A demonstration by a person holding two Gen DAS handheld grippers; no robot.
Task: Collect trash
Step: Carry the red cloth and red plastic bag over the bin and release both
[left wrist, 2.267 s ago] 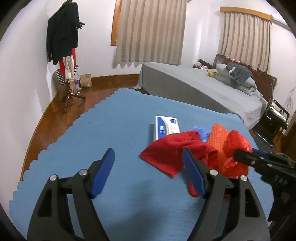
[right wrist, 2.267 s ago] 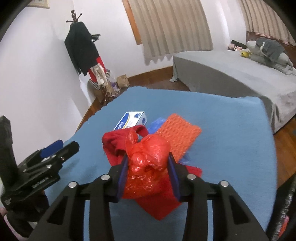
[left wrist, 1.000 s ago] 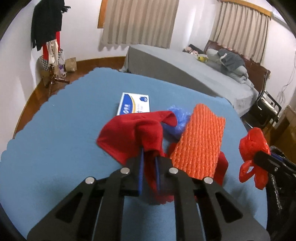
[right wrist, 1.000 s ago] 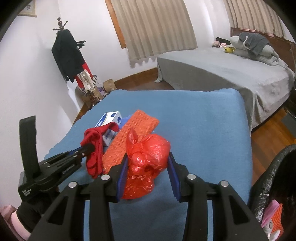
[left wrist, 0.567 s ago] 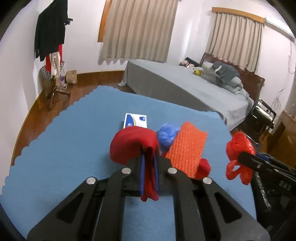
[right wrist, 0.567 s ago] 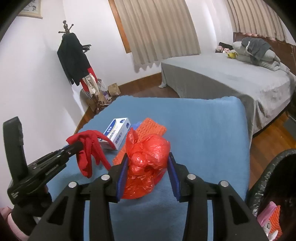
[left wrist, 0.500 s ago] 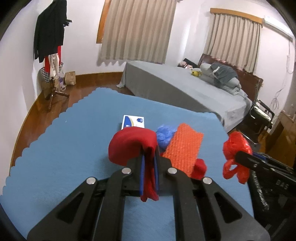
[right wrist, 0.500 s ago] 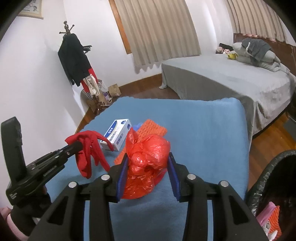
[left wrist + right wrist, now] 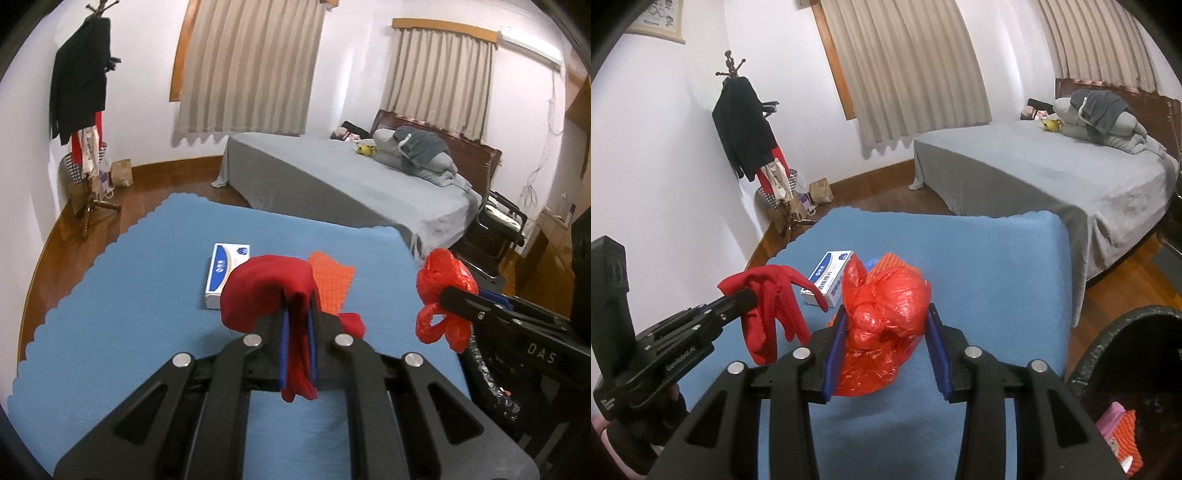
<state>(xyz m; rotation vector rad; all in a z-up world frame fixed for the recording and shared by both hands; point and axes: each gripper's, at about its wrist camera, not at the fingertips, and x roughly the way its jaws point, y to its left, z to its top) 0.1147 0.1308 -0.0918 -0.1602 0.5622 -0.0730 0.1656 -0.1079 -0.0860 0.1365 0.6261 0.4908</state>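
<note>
My left gripper (image 9: 296, 325) is shut on a red cloth (image 9: 267, 286) that hangs clear above the blue table cover (image 9: 129, 295); from the right wrist the same red cloth (image 9: 772, 306) dangles off the left gripper (image 9: 744, 295). My right gripper (image 9: 886, 328) is shut on a knotted red plastic bag (image 9: 882, 325), held above the cover; the red plastic bag (image 9: 441, 295) also shows at the right of the left wrist view. An orange mesh sheet (image 9: 332, 280) and a white-and-blue box (image 9: 225, 273) lie on the cover. A blue bag (image 9: 873, 263) peeks out behind the red one.
A black-lined trash bin (image 9: 1126, 373) stands at the lower right, with pink and orange trash inside. A grey bed (image 9: 332, 173) lies beyond the table. A coat rack (image 9: 746, 125) with clothes stands by the left wall. A chair (image 9: 498, 225) stands at the right.
The left gripper has risen with the red cloth, which now hangs free of the table cover. The right gripper has lifted a little with the red bag. Both grips are unchanged.
</note>
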